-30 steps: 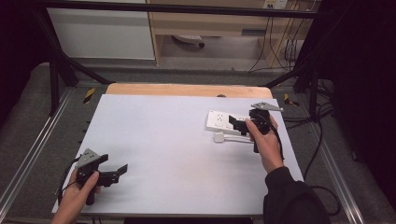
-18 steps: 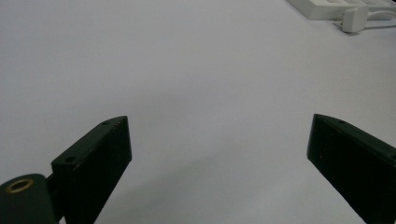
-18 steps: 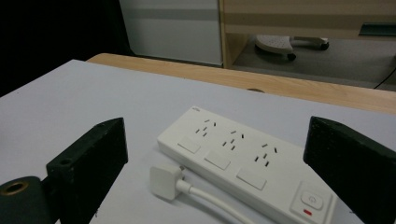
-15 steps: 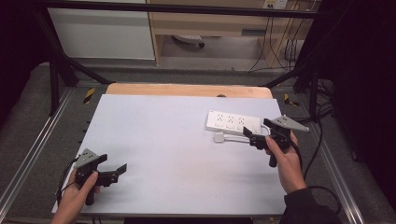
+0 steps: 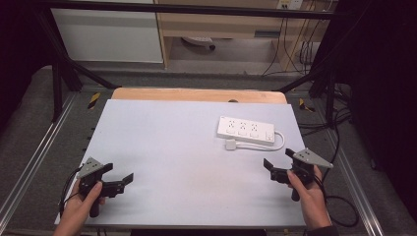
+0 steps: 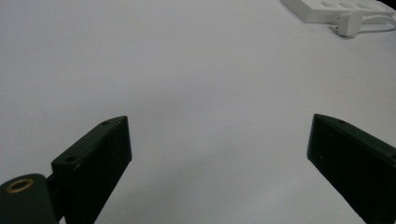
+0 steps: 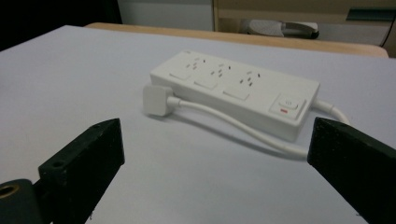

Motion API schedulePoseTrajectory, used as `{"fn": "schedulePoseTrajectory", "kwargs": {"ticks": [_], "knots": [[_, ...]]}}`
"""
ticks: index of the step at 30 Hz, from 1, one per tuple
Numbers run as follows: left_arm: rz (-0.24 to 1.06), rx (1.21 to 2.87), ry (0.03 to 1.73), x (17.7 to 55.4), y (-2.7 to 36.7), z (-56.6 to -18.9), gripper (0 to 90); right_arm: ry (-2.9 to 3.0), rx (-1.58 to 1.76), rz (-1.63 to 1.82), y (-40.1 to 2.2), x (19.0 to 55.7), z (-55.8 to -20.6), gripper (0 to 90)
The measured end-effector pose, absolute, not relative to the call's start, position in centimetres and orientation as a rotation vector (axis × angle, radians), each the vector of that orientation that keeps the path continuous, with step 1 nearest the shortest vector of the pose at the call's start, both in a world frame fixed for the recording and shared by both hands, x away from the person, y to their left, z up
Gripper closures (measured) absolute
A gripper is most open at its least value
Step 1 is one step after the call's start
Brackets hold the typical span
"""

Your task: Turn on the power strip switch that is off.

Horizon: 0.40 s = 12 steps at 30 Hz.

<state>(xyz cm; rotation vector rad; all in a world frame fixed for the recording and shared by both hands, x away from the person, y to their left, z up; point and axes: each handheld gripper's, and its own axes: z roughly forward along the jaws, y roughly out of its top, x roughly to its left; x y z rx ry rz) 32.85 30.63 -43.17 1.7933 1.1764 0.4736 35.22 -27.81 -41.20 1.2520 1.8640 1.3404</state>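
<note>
A white power strip (image 5: 246,130) lies flat on the right half of the white table (image 5: 187,162), its cable (image 5: 280,143) looping back to a white plug (image 5: 230,144) resting beside it. My right gripper (image 5: 278,159) hovers open near the table's right front, short of the strip, with nothing between its jaws. In the right gripper view the power strip (image 7: 233,88), plug (image 7: 156,100) and cable (image 7: 243,130) lie ahead of the open right gripper (image 7: 215,122). My left gripper (image 5: 119,173) stands open at the front left, also empty. The left gripper view has the strip (image 6: 336,7) and plug (image 6: 348,23) far off beyond the left gripper (image 6: 219,121).
A wooden board edge (image 5: 196,94) runs along the table's far side. Metal rails (image 5: 34,162) flank the table, and loose cables (image 5: 339,201) hang at the right. Behind stand a cabinet (image 5: 108,34) and a wooden shelf (image 5: 231,24).
My right gripper has drawn back from the power strip toward the near right of the table. The strip and plug now lie uncovered. The left gripper has stayed put.
</note>
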Motion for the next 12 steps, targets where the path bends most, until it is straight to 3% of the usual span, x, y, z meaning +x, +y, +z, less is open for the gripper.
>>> {"fn": "schedulePoseTrajectory", "kwargs": {"ticks": [12], "knots": [[0.47,1.793,1.166,32.7,30.4,-43.1,6.6,1.981,1.313,1.191,-27.4,34.7,-44.9,3.8]]}}
